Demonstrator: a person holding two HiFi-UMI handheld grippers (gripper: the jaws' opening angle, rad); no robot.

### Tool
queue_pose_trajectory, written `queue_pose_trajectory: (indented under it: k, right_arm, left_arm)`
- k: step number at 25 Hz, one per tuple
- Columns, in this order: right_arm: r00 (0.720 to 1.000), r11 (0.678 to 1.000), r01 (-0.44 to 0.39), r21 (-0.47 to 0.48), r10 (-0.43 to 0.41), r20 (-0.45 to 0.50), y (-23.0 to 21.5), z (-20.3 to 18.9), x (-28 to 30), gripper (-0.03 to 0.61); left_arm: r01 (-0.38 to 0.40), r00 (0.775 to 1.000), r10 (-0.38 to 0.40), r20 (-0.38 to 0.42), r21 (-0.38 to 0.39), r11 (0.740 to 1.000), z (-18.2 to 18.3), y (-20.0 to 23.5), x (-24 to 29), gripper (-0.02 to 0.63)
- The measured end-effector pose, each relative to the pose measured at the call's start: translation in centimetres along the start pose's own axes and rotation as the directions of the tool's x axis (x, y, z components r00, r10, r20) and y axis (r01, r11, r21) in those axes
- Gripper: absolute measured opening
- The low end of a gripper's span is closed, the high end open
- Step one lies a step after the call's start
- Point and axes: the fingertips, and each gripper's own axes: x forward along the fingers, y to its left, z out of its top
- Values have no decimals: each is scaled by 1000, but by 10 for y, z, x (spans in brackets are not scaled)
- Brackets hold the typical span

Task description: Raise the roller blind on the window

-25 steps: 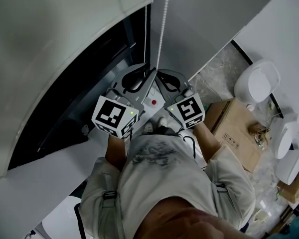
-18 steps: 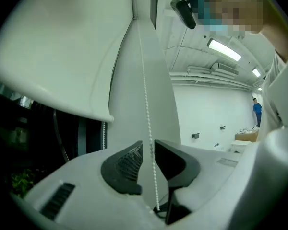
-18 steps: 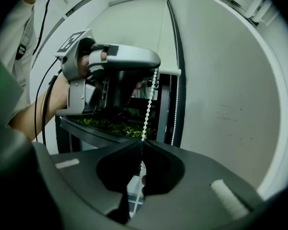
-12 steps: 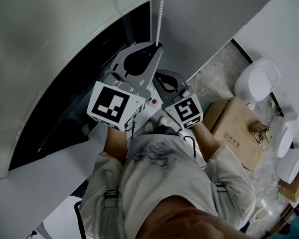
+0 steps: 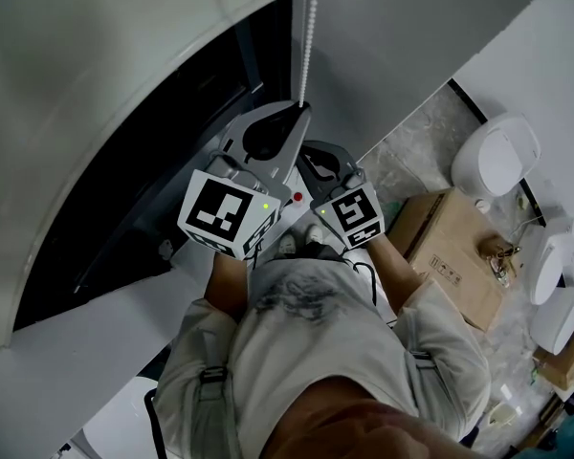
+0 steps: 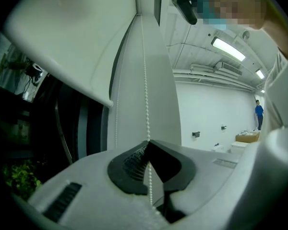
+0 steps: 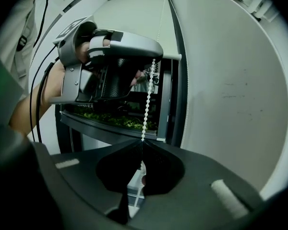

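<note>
Bead chain: the bead chain [image 5: 306, 36] [image 6: 145, 104] [image 7: 147, 104] hangs straight down at the right edge of the window, in front of the frame, and both grippers hold it.
Roller blind: the roller blind [image 5: 96, 84] [image 6: 72, 37] [image 7: 134, 8] covers the upper part of the window. Its bottom bar sits above a band of dark, uncovered glass.
Left hand-held gripper: the left hand-held gripper [image 5: 301, 106] [image 6: 148, 143] [image 7: 155, 57] is the higher of the two. Its jaws are pressed together on the bead chain, which passes through the tip where the pads meet.
Right hand-held gripper: the right hand-held gripper [image 5: 311, 156] [image 7: 141, 145] is just below the left one. It is clamped on the same bead chain lower down, with its jaw tips meeting around the chain.
Window: the window [image 5: 153, 189] has a dark pane and frame. Green plants [image 7: 110, 121] show through the uncovered lower part.
Floor: a cardboard box [image 5: 454, 256] lies on the floor [image 5: 421, 132] to the person's right, well apart from the window.
</note>
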Motion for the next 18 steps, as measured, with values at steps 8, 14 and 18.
queue_pose_trajectory:
  k: [8,14,18]
  right_arm:
    - [999,1000,-5,15,6,-43,5,-24,10,11]
    - [998,1000,-3,22,5,-68,7,-38,14,11]
    - [997,1000,-6,27,8,-83,10,-49,17,11]
  left_arm:
    - [-11,999,10,-39,-33,999,-27,5,-3,11]
    - [-15,998,12,-63,-44,999,-42,6,-7,11]
    - [-18,997,14,-77,-52,999,-53,7,-8,11]
